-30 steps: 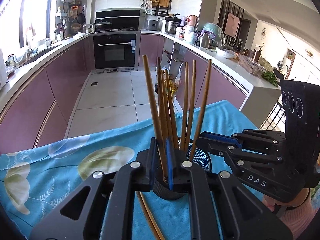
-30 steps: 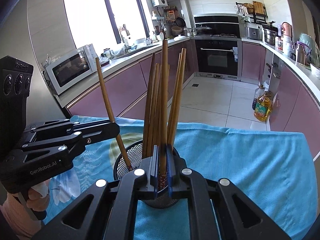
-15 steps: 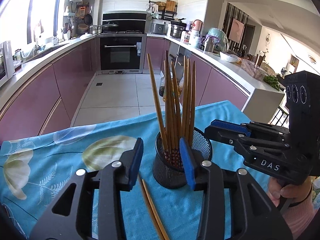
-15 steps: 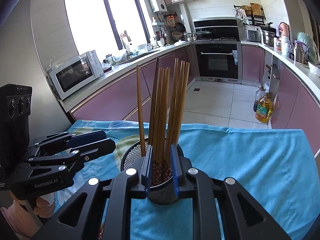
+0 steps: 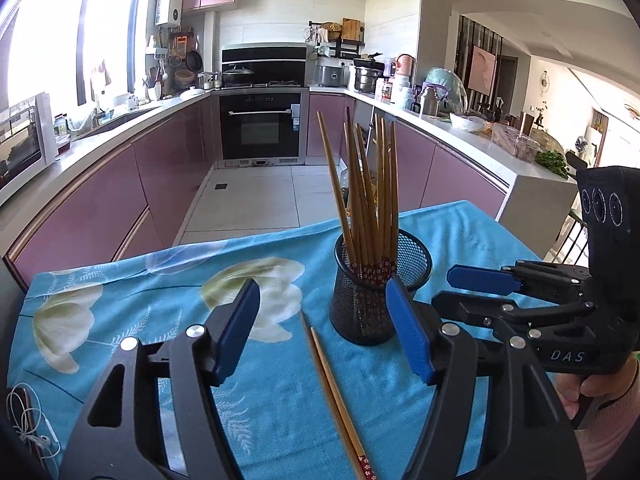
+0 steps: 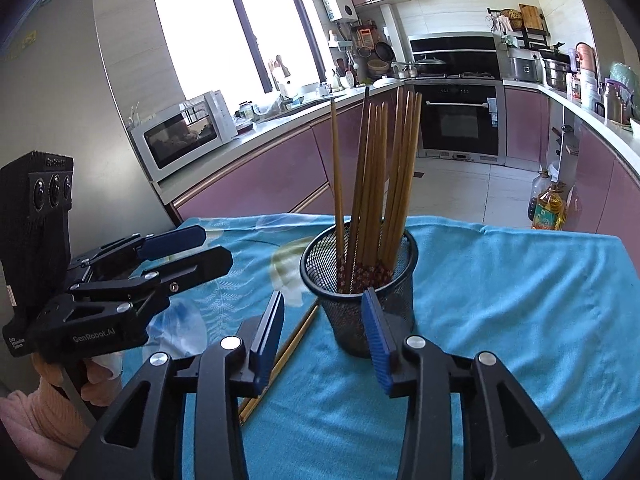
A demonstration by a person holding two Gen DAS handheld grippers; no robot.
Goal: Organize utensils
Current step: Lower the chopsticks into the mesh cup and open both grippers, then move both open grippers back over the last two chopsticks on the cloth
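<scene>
Both claws now spread, left claw point(image 5: 324, 332), right claw point(image 6: 326, 336); chopsticks point(image 5: 366, 200) freed in holder point(image 5: 380, 292)

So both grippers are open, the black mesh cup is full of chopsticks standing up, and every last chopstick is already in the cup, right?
Not quite. Both the left gripper and right gripper are open, and the black mesh cup does hold standing chopsticks, but not every one is in it. The left wrist view shows a loose pair of chopsticks lying flat on the blue cloth beside the cup.

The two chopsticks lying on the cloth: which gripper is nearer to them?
Left. The left gripper hangs open right over the loose chopsticks; the right gripper, open too, sits beside them, nearer the mesh cup.
</scene>
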